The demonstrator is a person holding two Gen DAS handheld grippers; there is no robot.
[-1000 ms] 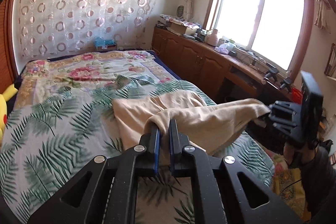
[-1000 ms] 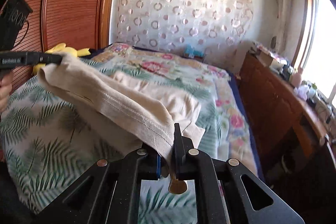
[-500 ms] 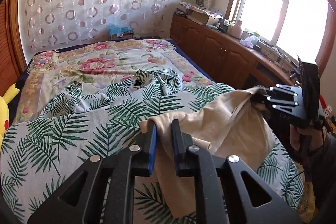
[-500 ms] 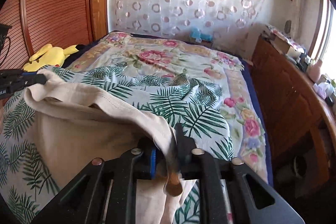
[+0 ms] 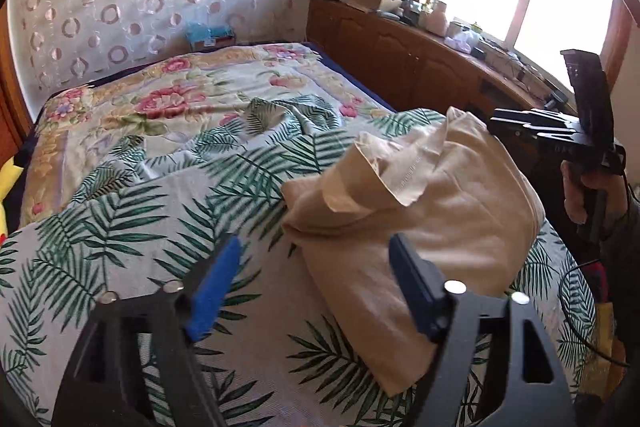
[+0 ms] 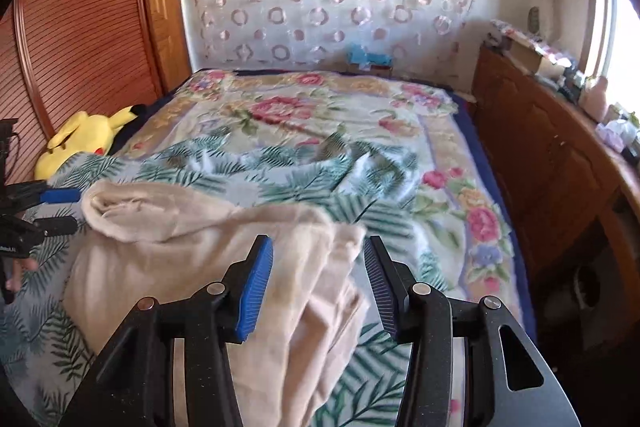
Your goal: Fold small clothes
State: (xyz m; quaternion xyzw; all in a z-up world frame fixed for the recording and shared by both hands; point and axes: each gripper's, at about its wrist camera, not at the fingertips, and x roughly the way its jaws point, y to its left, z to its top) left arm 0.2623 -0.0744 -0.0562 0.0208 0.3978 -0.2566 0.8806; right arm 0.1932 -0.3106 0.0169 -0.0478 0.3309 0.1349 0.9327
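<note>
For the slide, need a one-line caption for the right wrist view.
Right gripper opening over the beige garment, dropped on the bed.

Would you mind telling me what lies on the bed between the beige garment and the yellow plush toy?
Only leaf-print bedspread lies between the beige garment and the yellow plush toy; the right wrist view shows it.

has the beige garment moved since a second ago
Yes. The beige garment came down from between the grippers and toward the near edge of the palm-leaf bedspread, where it now lies loosely folded.
</note>
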